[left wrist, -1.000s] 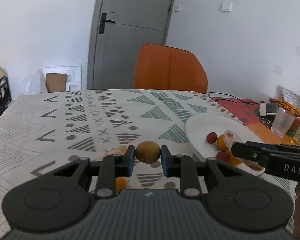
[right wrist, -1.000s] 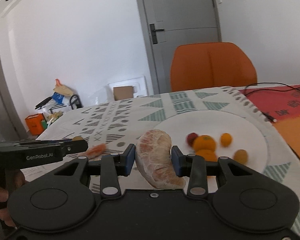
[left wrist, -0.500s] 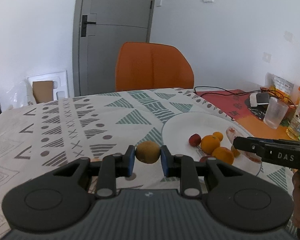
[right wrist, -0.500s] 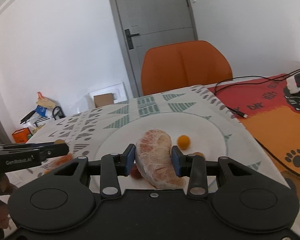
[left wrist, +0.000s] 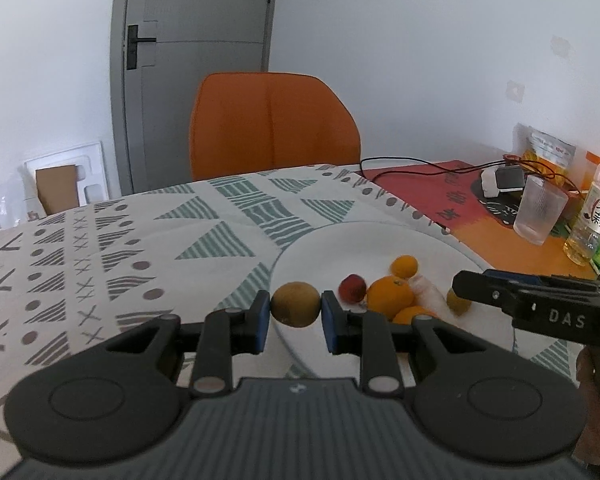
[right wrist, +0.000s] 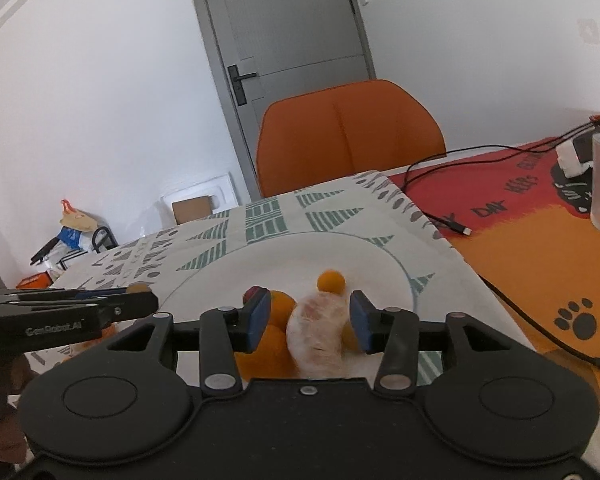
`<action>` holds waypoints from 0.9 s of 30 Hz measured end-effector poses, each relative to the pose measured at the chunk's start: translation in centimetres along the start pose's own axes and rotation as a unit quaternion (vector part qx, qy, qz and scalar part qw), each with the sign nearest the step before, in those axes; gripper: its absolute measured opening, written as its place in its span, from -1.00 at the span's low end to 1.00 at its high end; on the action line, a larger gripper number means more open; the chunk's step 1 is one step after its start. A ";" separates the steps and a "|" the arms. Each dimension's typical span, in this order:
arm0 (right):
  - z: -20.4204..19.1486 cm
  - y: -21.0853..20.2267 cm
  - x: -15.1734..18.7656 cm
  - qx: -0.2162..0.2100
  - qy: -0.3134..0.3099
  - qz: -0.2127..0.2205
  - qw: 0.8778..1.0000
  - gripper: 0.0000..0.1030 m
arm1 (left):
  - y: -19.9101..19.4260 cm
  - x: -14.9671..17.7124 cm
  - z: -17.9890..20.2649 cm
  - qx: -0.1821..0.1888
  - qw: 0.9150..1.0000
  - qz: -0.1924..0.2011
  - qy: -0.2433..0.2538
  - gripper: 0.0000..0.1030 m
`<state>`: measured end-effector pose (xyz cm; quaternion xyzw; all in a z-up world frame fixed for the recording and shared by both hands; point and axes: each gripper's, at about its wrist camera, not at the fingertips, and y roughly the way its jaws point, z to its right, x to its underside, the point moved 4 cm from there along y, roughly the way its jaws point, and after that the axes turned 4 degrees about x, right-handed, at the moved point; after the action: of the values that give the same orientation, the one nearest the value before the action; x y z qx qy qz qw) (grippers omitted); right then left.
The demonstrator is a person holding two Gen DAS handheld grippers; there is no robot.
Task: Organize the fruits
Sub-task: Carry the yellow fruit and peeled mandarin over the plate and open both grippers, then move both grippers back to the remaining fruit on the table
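Observation:
My left gripper [left wrist: 295,312] is shut on a small brown-green kiwi [left wrist: 295,309], held just over the near left rim of the white plate [left wrist: 360,240]. On the plate lie two oranges [left wrist: 390,296], a small orange [left wrist: 405,266], a red fruit [left wrist: 352,288] and a greenish fruit [left wrist: 456,302]. My right gripper [right wrist: 310,318] hovers low over the plate [right wrist: 380,264] with its jaws opening. A peeled, pale pink citrus segment [right wrist: 318,332] sits blurred between the pads, and a gap shows beside it. The oranges [right wrist: 276,312] lie just under the left pad.
An orange chair [left wrist: 272,124] stands behind the patterned tablecloth [left wrist: 120,248]. To the right, a red-orange mat [right wrist: 540,248] carries a black cable [right wrist: 452,228], a ribbed glass [left wrist: 540,216] and a drink bottle [left wrist: 592,216]. A grey door is at the back.
Both grippers have shifted rightward over the plate. The right jaws have widened and no longer press the citrus segment. The left gripper still clamps the kiwi.

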<state>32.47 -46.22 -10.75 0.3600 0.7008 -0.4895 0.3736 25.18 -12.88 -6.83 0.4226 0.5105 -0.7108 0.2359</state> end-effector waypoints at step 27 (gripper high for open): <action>-0.8 -1.6 0.4 -0.003 0.020 0.006 1.000 0.47 | -2.9 -1.6 -1.5 -0.049 0.998 0.030 -0.003 0.73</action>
<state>30.78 -45.82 -10.24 0.3727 0.7074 -0.4780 0.3637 24.34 -10.63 -4.18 0.4238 0.5312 -0.6784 0.2792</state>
